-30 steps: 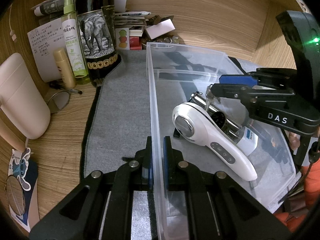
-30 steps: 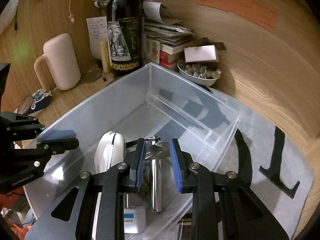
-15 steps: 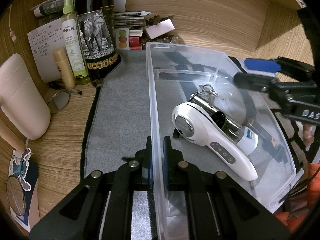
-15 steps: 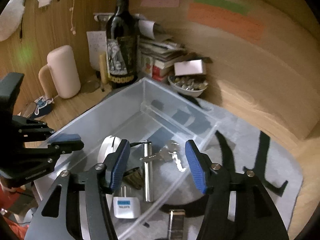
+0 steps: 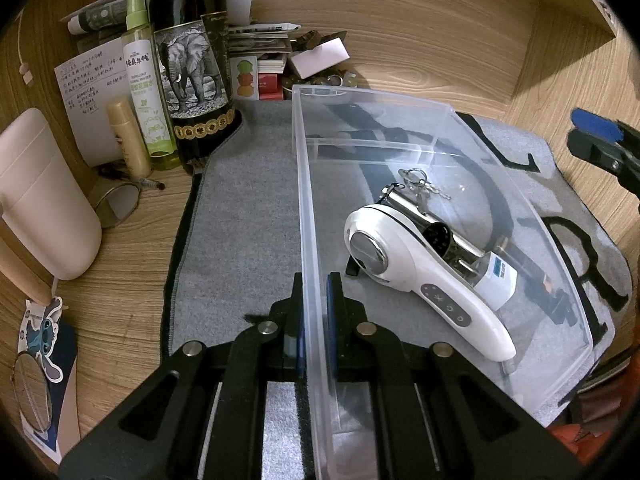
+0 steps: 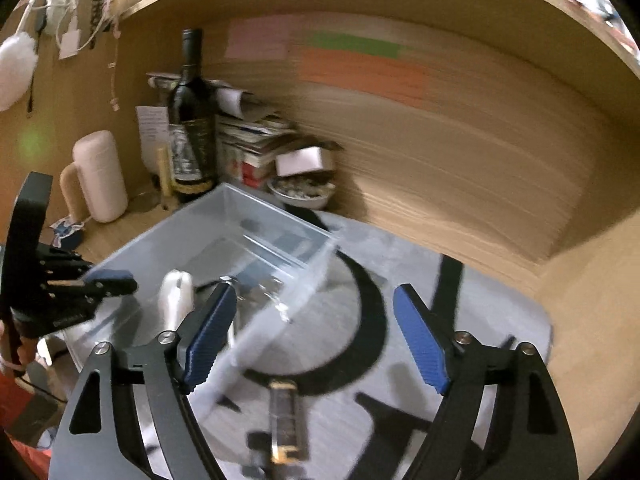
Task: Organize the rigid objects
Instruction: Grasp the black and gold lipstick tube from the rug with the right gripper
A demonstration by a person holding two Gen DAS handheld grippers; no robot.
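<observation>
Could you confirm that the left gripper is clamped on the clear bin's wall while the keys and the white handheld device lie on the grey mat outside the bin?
Not quite: the keys and the white handheld device lie inside the clear bin, not on the grey mat outside it, as the left wrist view shows. The left gripper is indeed clamped on the bin's wall.

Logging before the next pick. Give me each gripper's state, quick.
Left gripper: shut on the bin wall.
Right gripper: open, nothing held; jaws have just been opening after leaving the keys in the bin.
</observation>
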